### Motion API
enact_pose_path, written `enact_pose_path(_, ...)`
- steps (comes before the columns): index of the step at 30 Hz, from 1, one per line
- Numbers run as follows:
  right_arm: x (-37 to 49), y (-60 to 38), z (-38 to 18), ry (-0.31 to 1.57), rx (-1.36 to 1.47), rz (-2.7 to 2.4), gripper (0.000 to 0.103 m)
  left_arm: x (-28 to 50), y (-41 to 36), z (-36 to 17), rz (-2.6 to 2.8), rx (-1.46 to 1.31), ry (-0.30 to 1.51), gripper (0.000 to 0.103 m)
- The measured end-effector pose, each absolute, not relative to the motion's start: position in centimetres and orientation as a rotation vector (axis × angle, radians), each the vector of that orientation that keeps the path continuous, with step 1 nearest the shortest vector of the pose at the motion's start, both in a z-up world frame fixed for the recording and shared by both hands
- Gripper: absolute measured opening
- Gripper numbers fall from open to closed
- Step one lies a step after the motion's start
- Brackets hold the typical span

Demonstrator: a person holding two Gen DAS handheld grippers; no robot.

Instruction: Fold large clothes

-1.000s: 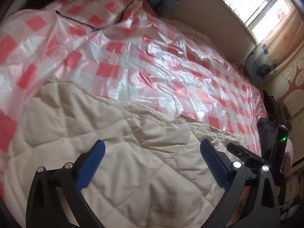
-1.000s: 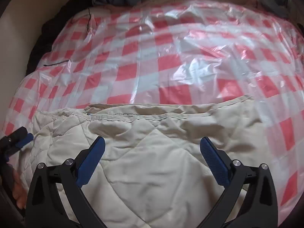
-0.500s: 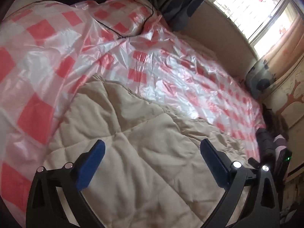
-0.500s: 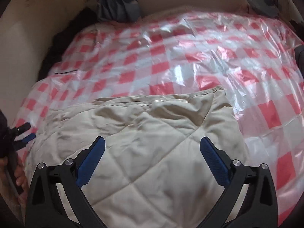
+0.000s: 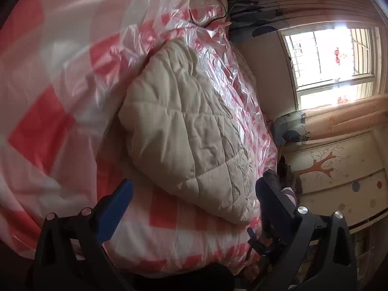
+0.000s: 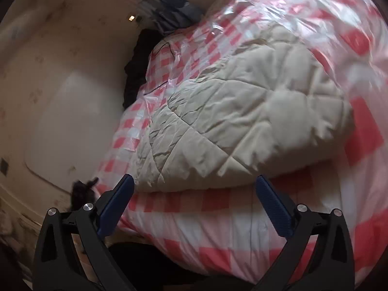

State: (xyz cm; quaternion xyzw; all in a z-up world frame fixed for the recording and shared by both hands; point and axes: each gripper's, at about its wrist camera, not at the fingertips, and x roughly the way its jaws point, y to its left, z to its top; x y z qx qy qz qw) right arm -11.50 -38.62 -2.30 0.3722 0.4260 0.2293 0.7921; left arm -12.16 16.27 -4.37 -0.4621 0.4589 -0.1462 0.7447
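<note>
Red-checked plastic sheeting (image 6: 242,220) covers the bed; on it the beige quilted garment (image 6: 242,121) lies folded, untouched. Left gripper (image 5: 191,208) and right gripper (image 6: 194,203) hover spread, empty. Folding looks finished; tidying may remain.

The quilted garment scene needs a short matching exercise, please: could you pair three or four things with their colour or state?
Things:
1. quilted garment
2. plastic sheet
3. left gripper
4. window

States:
A. red-and-white checked
B. bright with daylight
C. beige, lying in a bundle
D. open, holding nothing

Pairs: 1-C, 2-A, 3-D, 4-B
</note>
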Motion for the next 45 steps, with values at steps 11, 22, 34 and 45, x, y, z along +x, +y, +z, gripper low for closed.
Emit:
enact_pose_path(11, -8.0, -44.6, -4.4, 0.838, 1.131, 0.431, 0.097, -10.0, 12.9, -7.2, -0.42, -1.157, 0.861, 0.096)
enact_pose_path(22, -7.7, -44.3, -5.8, 0.859, 1.099, 0.375, 0.097, -8.8, 12.3, -7.8, -0.394, -1.155, 0.861, 0.096)
enact_pose_path(34, -6.7, -44.8, -7.1, 0.91, 1.086, 0.317, 0.097, -6.2, 10.3, -8.8, -0.253, -1.093, 0.906, 0.096)
enact_pose_path(45, -4.2, -45.6, -8.3, 0.915, 1.103, 0.236, 0.097, -4.7, 11.7, -8.4, -0.139, -1.066, 0.85, 0.096)
